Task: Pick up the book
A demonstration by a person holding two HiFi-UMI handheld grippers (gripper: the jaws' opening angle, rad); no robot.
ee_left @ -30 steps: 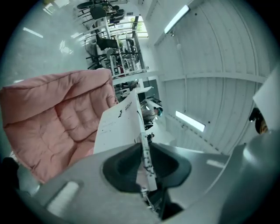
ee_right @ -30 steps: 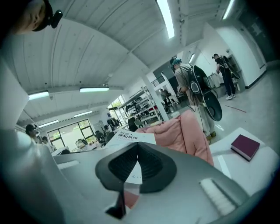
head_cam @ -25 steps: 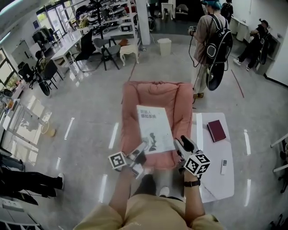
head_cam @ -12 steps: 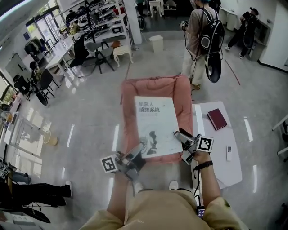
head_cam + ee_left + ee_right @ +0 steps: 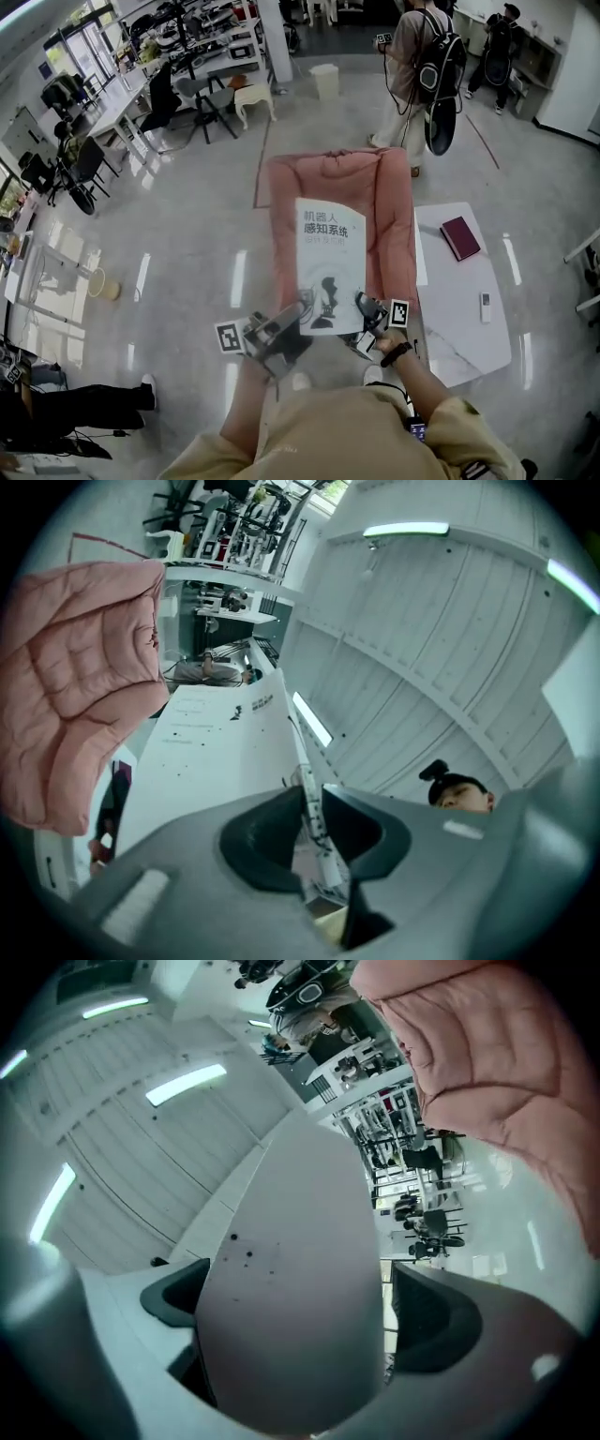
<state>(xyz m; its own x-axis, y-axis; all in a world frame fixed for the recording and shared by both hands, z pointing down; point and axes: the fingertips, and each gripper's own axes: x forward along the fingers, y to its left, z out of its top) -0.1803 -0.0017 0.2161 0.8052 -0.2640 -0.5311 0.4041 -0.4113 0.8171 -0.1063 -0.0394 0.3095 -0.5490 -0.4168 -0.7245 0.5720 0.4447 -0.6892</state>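
The book (image 5: 330, 262) is a large white paperback with dark print, held up in the air above the pink cushion (image 5: 286, 187). My left gripper (image 5: 298, 314) is shut on its lower left corner; in the left gripper view the book's edge (image 5: 216, 752) runs pinched between the dark pads of the gripper (image 5: 312, 808). My right gripper (image 5: 361, 309) is at the book's lower right corner. In the right gripper view the book's white face (image 5: 291, 1288) fills the gap of the gripper (image 5: 305, 1312), whose jaws stand wide apart and do not press on it.
A white low table (image 5: 459, 309) at the right carries a maroon book (image 5: 460, 237) and a small remote (image 5: 485, 307). A person with a backpack (image 5: 427, 66) stands beyond the cushion. Desks and chairs (image 5: 202, 89) fill the far left. Grey floor surrounds the cushion.
The book has risen off the pink cushion with my left gripper on it. My right gripper rolled, spread its jaws wide and moved in to the book's lower right corner.
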